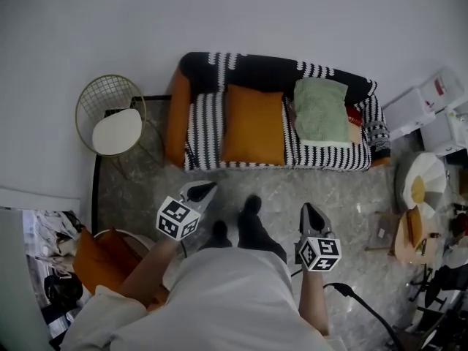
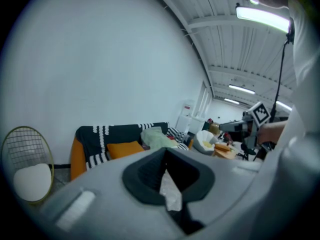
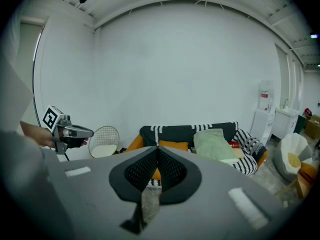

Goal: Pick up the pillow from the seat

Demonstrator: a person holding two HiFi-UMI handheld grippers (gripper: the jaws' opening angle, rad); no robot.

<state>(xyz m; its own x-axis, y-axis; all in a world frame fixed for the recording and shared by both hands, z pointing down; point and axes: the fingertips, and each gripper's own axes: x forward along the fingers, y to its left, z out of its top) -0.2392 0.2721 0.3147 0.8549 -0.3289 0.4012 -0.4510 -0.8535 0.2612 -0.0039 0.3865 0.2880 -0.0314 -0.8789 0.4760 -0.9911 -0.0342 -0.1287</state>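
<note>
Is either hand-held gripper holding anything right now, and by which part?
Nothing is held. The left hand-held gripper and right hand-held gripper are both shut and empty, short of the sofa. The orange pillow and green pillow lie untouched on it.

Matt orange cloth pillow [image 1: 254, 125], nubby green cloth cushion [image 1: 320, 110], gold wire-metal chair [image 1: 110, 97], marbled stone floor [image 1: 344, 196]

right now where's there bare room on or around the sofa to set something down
Bare: the striped seat strip between the orange armrest and the orange cushion, and the floor in front of the sofa. Crowded: the seat's right end under the green pillow, and the floor by the white boxes.
</note>
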